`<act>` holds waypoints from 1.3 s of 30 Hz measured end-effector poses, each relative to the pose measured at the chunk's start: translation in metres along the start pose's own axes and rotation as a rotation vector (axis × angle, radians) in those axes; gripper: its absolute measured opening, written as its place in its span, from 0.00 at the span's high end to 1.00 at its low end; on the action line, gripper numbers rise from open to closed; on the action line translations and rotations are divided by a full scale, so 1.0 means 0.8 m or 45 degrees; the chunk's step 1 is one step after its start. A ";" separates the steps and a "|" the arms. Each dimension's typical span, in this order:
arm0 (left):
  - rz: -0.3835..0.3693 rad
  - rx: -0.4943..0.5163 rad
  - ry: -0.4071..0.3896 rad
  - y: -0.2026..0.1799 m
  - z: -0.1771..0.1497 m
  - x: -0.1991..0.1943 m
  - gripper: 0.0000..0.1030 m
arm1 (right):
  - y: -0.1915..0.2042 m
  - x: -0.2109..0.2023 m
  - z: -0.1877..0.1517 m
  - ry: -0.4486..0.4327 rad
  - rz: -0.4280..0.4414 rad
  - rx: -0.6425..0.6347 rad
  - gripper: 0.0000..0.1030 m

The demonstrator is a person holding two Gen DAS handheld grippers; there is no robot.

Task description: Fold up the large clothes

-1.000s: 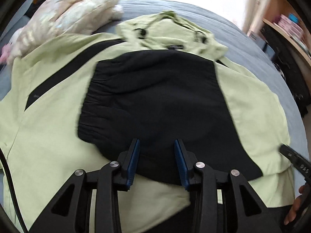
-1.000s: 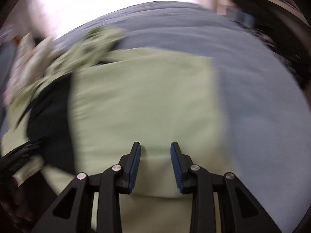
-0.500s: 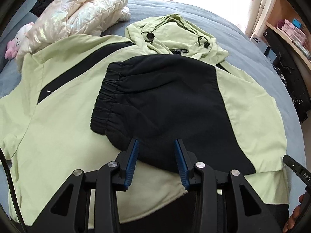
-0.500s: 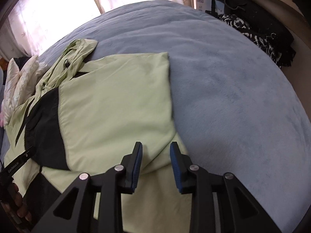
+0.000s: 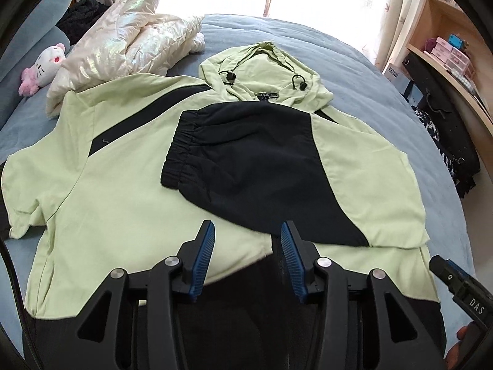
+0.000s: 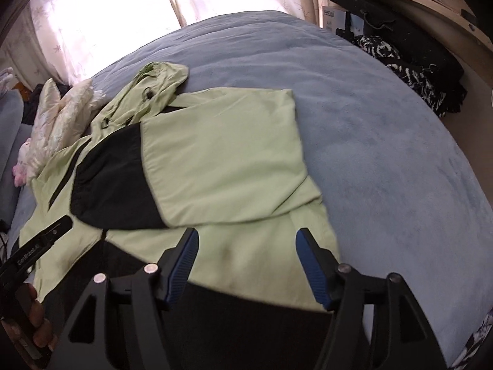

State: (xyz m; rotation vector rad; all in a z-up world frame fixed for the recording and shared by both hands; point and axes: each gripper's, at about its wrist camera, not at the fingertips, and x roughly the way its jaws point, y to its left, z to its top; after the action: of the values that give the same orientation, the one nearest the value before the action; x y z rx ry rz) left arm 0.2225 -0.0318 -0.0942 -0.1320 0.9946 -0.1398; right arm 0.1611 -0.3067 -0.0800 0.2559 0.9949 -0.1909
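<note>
A pale green and black hooded jacket [image 5: 123, 200] lies flat on the blue bed, hood [image 5: 265, 71] at the far end. One sleeve [image 5: 246, 160] is folded across the chest, its black elastic cuff pointing left. My left gripper [image 5: 248, 237] hovers above the near hem with its jaws opening and nothing between them. In the right wrist view the same jacket [image 6: 222, 154] shows its folded green sleeve panel. My right gripper [image 6: 246, 246] hangs over the lower right hem, its jaws opening wide, and no cloth is held.
A white puffy coat [image 5: 129, 40] and a pink-and-white plush toy [image 5: 46, 64] lie at the far left of the bed. Wooden shelves [image 5: 446, 61] and black bags [image 5: 446, 129] stand along the right. Bare blue bedcover [image 6: 385, 154] stretches right of the jacket. A hand [image 6: 34, 317] holds the left tool.
Both grippers have drawn back and up from the jacket, so more of it shows. The right jaws have spread much wider and the left jaws slightly. The folded sleeve stays in place.
</note>
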 end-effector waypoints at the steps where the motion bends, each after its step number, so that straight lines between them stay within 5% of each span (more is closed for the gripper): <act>1: 0.000 -0.002 0.001 0.000 -0.004 -0.005 0.58 | 0.002 -0.003 -0.004 0.004 0.022 0.011 0.36; 10: 0.036 0.025 0.026 0.006 -0.044 -0.040 0.58 | 0.014 -0.028 -0.041 -0.018 -0.022 0.012 0.36; 20: 0.062 0.077 -0.009 0.023 -0.095 -0.104 0.57 | 0.007 -0.068 -0.086 -0.014 0.065 0.059 0.36; 23: 0.063 0.093 -0.040 0.033 -0.106 -0.130 0.48 | 0.015 -0.087 -0.101 -0.028 0.073 0.040 0.36; 33: 0.081 0.075 -0.161 0.099 -0.119 -0.207 0.39 | 0.087 -0.134 -0.130 -0.096 0.134 -0.091 0.36; 39: 0.063 -0.003 -0.149 0.156 -0.118 -0.216 0.37 | 0.153 -0.155 -0.137 -0.180 0.184 -0.198 0.36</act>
State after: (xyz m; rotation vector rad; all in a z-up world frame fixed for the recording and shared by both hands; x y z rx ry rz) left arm 0.0572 0.1168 -0.0244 -0.1165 0.8807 -0.0845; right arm 0.0407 -0.1523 -0.0169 0.1684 0.8426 0.0004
